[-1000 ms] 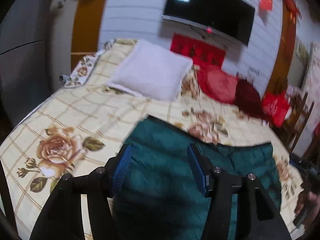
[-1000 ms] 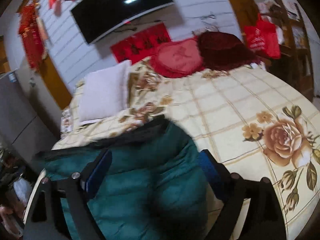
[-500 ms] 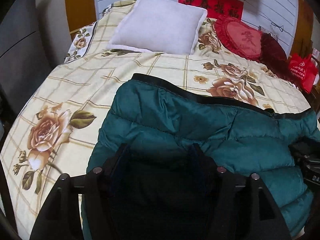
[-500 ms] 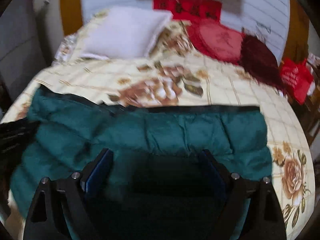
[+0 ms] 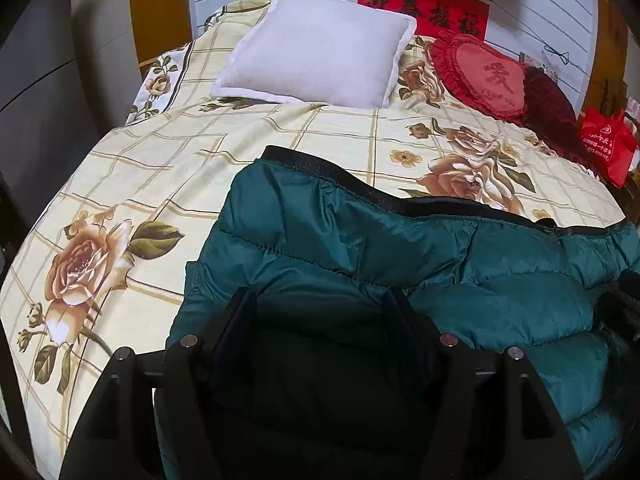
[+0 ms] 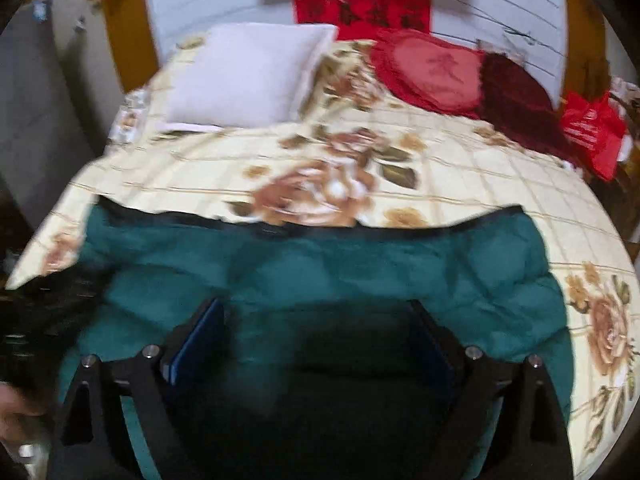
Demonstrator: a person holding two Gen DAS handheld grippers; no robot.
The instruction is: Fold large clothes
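A green padded jacket point(image 5: 400, 240) lies spread across the near end of a bed point(image 5: 160, 168) covered in a rose-print sheet, its black-trimmed edge point(image 5: 360, 184) running roughly from 9 o'clock to 3 o'clock in both wrist views, so the garment's long axis sits crosswise to both tools. The left gripper point(image 5: 316, 320) hovers over the jacket's left end, its jaws having just been opening and now standing wide, with quilted fabric showing in the gap but no pad visibly pressing on it. The right gripper point(image 6: 316, 328) hangs over the jacket's right end, jaws likewise spread wide over shadowed fabric, gripping nothing that can be made out; that view is blurred. From either claw the jacket's far trimmed edge lies toward 12 o'clock, and the bare sheet beyond it runs up to a white pillow point(image 5: 316, 48) and a red heart cushion point(image 5: 484, 72) at the headboard. Each hand appears equally near its own end of the garment, so the coming fold probably turns on taking both ends together, across that crosswise axis.
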